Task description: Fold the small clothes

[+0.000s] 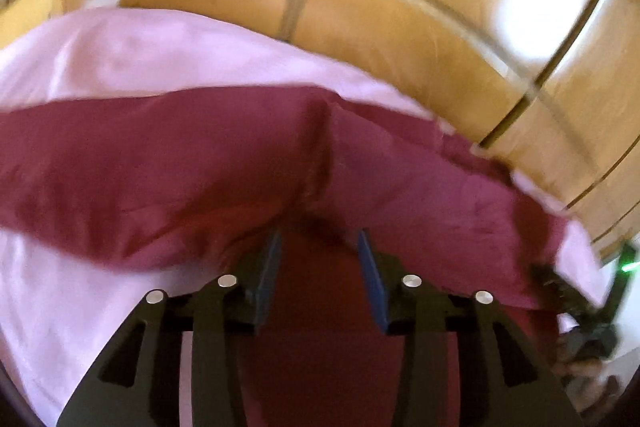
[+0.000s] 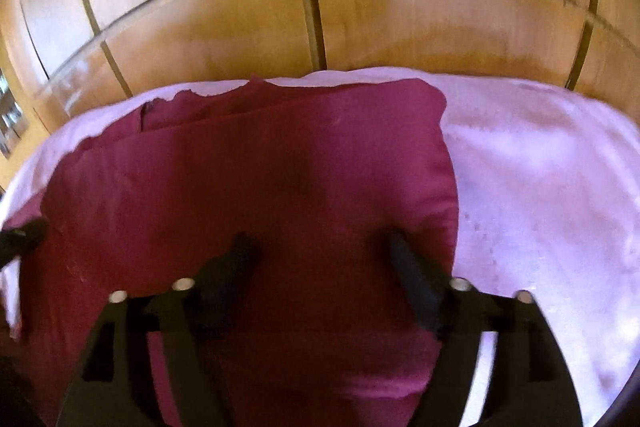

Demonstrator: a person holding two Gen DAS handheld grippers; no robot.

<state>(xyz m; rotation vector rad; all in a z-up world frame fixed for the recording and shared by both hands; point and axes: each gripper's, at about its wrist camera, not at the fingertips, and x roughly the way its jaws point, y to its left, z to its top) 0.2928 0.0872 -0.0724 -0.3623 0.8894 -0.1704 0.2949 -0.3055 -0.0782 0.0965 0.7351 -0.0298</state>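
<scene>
A dark red garment (image 1: 160,163) lies spread on a pale pink cloth (image 1: 140,55), with a crease running down its middle. My left gripper (image 1: 320,243) hovers over its near part, blue pads apart and only the cloth below showing in the gap. In the right wrist view the same garment (image 2: 260,167) lies folded, with layered edges at its far side. My right gripper (image 2: 320,243) stands wide open just above it, near its right edge, holding nothing. The picture is blurred.
The pink cloth (image 2: 540,167) reaches well past the garment to the right. Behind it stand glossy wooden panels (image 2: 240,19) with dark seams. A dark tool tip (image 2: 20,239) pokes in at the left edge, over the garment.
</scene>
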